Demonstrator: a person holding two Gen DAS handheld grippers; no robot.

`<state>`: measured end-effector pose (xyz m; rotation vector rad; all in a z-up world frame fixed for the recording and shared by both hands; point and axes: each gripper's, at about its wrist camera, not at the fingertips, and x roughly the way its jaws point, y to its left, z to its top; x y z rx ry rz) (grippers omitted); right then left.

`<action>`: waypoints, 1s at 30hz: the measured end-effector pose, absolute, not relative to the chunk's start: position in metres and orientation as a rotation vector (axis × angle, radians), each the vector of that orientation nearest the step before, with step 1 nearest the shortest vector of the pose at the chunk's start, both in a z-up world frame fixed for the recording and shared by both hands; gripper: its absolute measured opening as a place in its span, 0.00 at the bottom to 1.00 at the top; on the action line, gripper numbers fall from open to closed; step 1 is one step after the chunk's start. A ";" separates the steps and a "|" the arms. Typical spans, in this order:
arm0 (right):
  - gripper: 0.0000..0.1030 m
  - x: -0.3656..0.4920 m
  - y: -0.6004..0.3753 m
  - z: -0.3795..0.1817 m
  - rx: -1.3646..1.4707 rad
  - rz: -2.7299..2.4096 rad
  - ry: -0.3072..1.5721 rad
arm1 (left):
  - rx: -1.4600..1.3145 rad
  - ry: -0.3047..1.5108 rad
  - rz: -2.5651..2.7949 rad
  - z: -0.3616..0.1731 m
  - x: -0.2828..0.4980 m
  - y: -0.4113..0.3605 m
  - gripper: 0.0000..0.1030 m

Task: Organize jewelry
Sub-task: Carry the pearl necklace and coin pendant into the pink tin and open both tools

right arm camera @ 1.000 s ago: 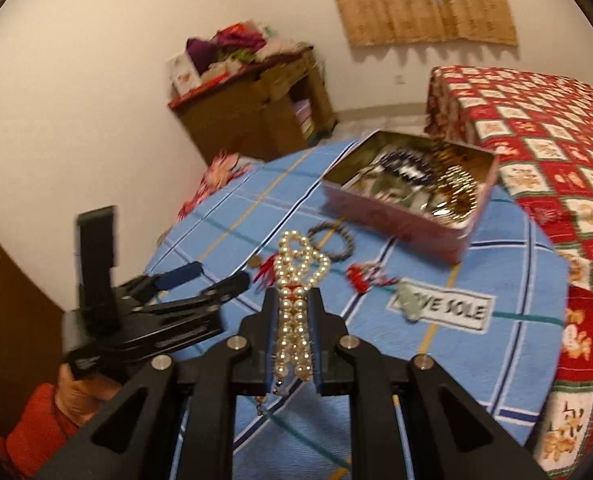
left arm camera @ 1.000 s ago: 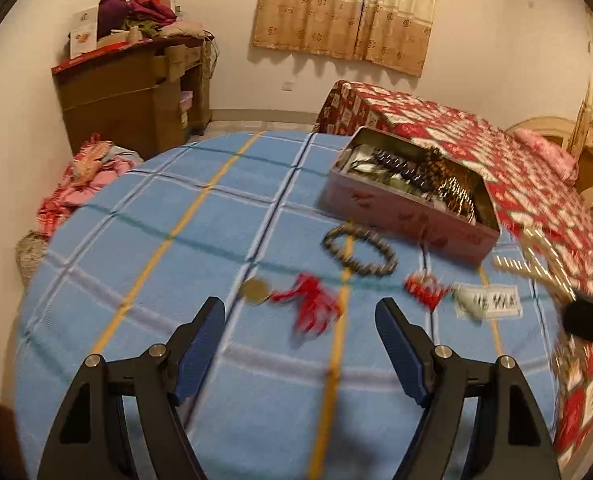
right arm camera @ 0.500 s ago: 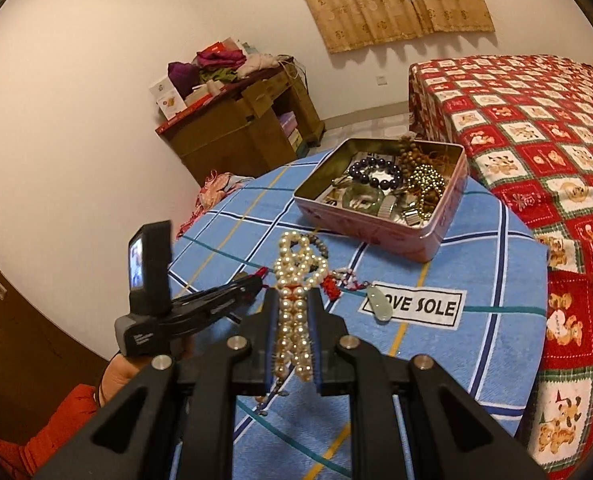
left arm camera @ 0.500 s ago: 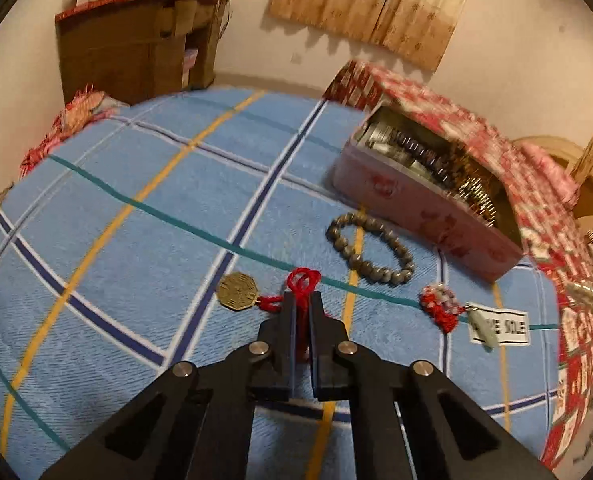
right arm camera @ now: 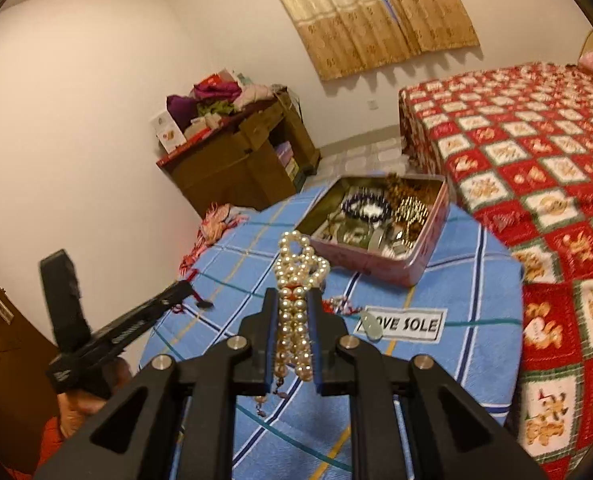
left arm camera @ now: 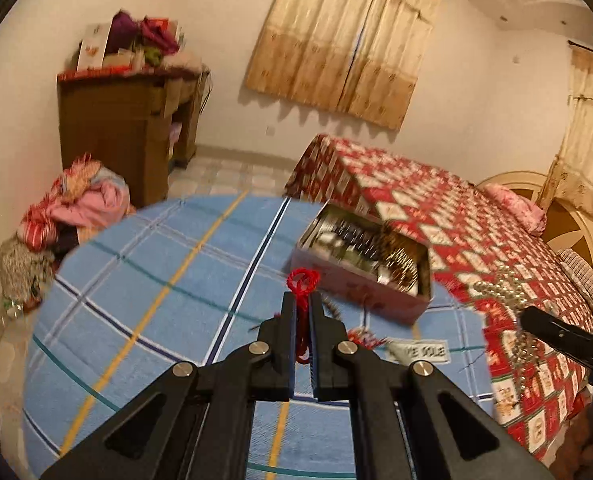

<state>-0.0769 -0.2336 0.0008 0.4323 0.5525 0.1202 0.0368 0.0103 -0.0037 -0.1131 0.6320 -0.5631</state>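
Observation:
My left gripper is shut on a red cord charm, lifted above the blue checked tablecloth; its knot pokes out past the tips. In the right wrist view the left gripper sits at the left, with the red cord dangling from it. My right gripper is shut on a bunched pearl necklace, which loops above and hangs below the pads. Behind both stands an open pink tin filled with bracelets and chains. A small red charm with a pale pendant lies on the cloth.
A bed with a red patterned quilt runs along the table's right side. A wooden cabinet piled with clothes stands by the far wall, with a heap of laundry on the floor. A person's hand holds the left gripper.
The left gripper dropped onto the red cord, shut on it, then lifted it off the cloth. The right gripper kept its hold on the pearls and drifted up and sideways.

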 end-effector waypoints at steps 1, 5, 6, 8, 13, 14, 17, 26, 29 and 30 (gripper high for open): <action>0.16 -0.080 -0.235 0.005 0.429 0.116 0.539 | -0.107 0.610 -0.570 0.005 0.032 0.010 0.04; 0.16 -0.090 -0.241 0.020 0.422 0.088 0.491 | -0.078 0.569 -0.580 0.018 0.022 0.006 0.04; 0.16 -0.092 -0.244 0.023 0.422 0.079 0.480 | -0.070 0.562 -0.584 0.019 0.020 0.005 0.04; 0.16 -0.095 -0.250 0.026 0.429 0.066 0.468 | -0.059 0.558 -0.597 0.018 0.017 0.002 0.04; 0.16 -0.093 -0.260 0.021 0.449 0.047 0.474 | -0.036 0.580 -0.623 0.011 0.019 -0.013 0.04; 0.16 -0.091 -0.261 0.019 0.455 0.049 0.480 | -0.030 0.584 -0.627 0.009 0.021 -0.016 0.04; 0.16 -0.080 -0.265 0.016 0.470 0.067 0.489 | -0.036 0.588 -0.646 0.013 0.027 -0.028 0.04; 0.16 -0.033 -0.283 0.048 0.446 0.060 0.399 | 0.050 0.519 -0.660 0.045 0.069 -0.094 0.04; 0.16 -0.016 -0.292 0.055 0.432 0.028 0.377 | 0.087 0.506 -0.648 0.044 0.084 -0.114 0.04; 0.16 -0.009 -0.295 0.055 0.431 0.017 0.373 | 0.095 0.506 -0.645 0.043 0.090 -0.119 0.04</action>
